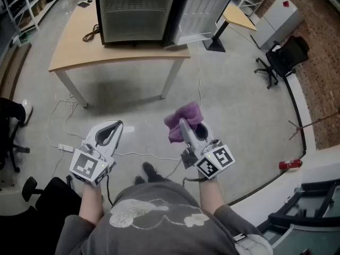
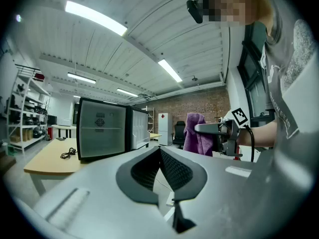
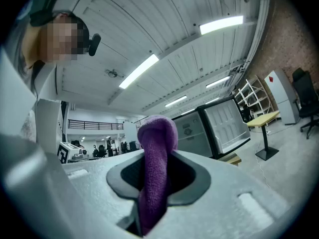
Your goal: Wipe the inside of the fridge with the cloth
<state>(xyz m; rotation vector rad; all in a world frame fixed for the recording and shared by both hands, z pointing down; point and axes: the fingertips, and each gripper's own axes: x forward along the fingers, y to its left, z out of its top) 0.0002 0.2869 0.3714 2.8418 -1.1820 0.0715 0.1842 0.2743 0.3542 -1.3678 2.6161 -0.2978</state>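
- Purple cloth (image 3: 157, 148) fills the right gripper view. The right gripper (image 3: 155, 180) is clamped on it, and a fold of cloth stands up above the jaws.
- From the head view, the same cloth (image 1: 180, 116) bunches around the tip of the right gripper (image 1: 186, 125), which is held over bare floor and aimed forward.
- Beside it, on the person's left side, the left gripper (image 1: 114, 126) is at about the same height. The two grippers are apart and not touching.
- The left gripper view shows the left gripper (image 2: 160, 156) with its ribbed pads pressed together and nothing between them.
- Off to that gripper's right, the right gripper's marker cube (image 2: 239, 116) and the hanging cloth (image 2: 197, 133) are in sight.
- Just behind the grippers is the person's grey shirt (image 1: 154, 217). A dark shoe (image 1: 150, 170) is on the floor between the two grippers.
- White cables trail over the floor below and ahead of the left gripper, leading to a white power strip (image 1: 65, 147) on its outer side.
- Well ahead of both grippers stands a wooden table (image 1: 69, 52), and the small fridge (image 1: 135, 12) sits on it.
- Its door (image 1: 202, 12) is swung open to the right, so the pale interior faces the grippers.
- A coiled black cord (image 1: 90, 34) lies on the tabletop, just left of the fridge.
- Far ahead and to the right of the right gripper is a black office chair (image 1: 281, 57). A red object (image 1: 289, 164) lies on the floor out to that gripper's right.
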